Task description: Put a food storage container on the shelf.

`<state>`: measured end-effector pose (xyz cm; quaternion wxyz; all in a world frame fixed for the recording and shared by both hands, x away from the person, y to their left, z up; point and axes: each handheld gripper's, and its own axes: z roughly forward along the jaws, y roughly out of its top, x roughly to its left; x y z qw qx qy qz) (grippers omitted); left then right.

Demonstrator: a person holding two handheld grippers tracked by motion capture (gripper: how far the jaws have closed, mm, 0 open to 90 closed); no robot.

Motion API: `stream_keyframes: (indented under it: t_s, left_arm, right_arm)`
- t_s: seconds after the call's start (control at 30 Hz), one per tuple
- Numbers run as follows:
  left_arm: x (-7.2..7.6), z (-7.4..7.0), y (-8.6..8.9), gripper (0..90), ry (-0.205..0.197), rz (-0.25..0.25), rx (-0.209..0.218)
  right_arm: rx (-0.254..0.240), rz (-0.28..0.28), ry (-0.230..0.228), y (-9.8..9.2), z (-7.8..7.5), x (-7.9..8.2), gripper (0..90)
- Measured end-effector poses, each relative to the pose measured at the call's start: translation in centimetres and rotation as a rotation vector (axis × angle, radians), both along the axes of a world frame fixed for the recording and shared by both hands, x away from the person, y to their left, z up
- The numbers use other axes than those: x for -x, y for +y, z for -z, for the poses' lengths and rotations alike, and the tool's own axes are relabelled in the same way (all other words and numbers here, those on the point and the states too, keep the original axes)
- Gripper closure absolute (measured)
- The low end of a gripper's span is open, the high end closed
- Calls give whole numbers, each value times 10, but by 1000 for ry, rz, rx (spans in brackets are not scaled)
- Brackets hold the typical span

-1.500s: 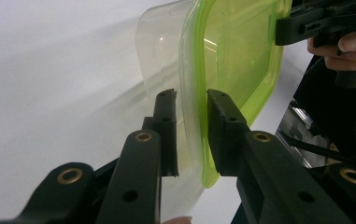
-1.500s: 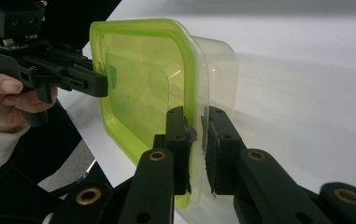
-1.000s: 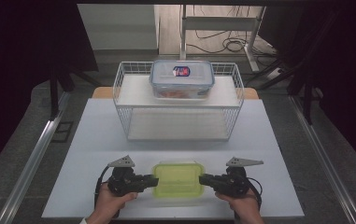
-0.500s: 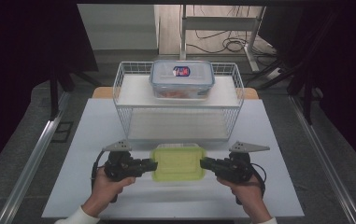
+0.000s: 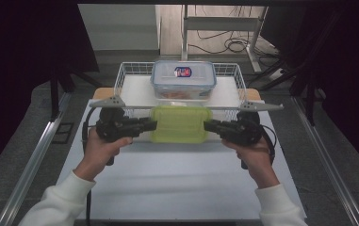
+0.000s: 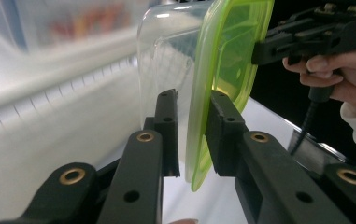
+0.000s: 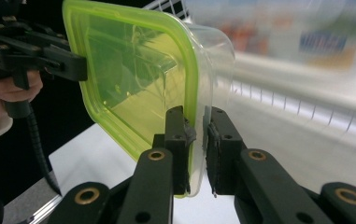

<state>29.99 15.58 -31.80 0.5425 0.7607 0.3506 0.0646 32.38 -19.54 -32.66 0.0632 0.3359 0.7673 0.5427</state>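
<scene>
The green-lidded plastic container (image 5: 181,124) hangs above the table (image 5: 177,174), just before the wire basket (image 5: 233,75). The left gripper (image 5: 150,125) and right gripper (image 5: 210,125) have their jaws clamped on its opposite rims. It looks light, empty, stiff but slippery; the rims give the best hold.

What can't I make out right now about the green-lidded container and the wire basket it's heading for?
- Green-lidded container, high view: its contents can't be told through the tinted lid.
- Wire basket, high view: its near floor is hidden behind the raised container; both gripper views blur it.
- Blue-lidded box in the basket: label too small in the high view, smeared in the right gripper view.
- Left gripper and right gripper: both clamp the container's rim.
</scene>
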Motion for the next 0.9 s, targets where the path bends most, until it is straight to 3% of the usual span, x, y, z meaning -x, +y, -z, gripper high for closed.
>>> stream_keyframes:
  t_s: [0.2, 0.37, 0.9]
  left_arm:
    - [-20, -33, 0, 770, -40, -13, -6]
    - [-40, -49, 0, 775, -58, -11, -2]
    - [-96, -58, 0, 784, -20, -45, 33]
  right_arm:
    - [-2, 11, -26, 1, -34, -18, 804]
    - [6, 25, -44, 2, -55, -32, 804]
    - [7, 56, -12, 5, -84, -89, 805]
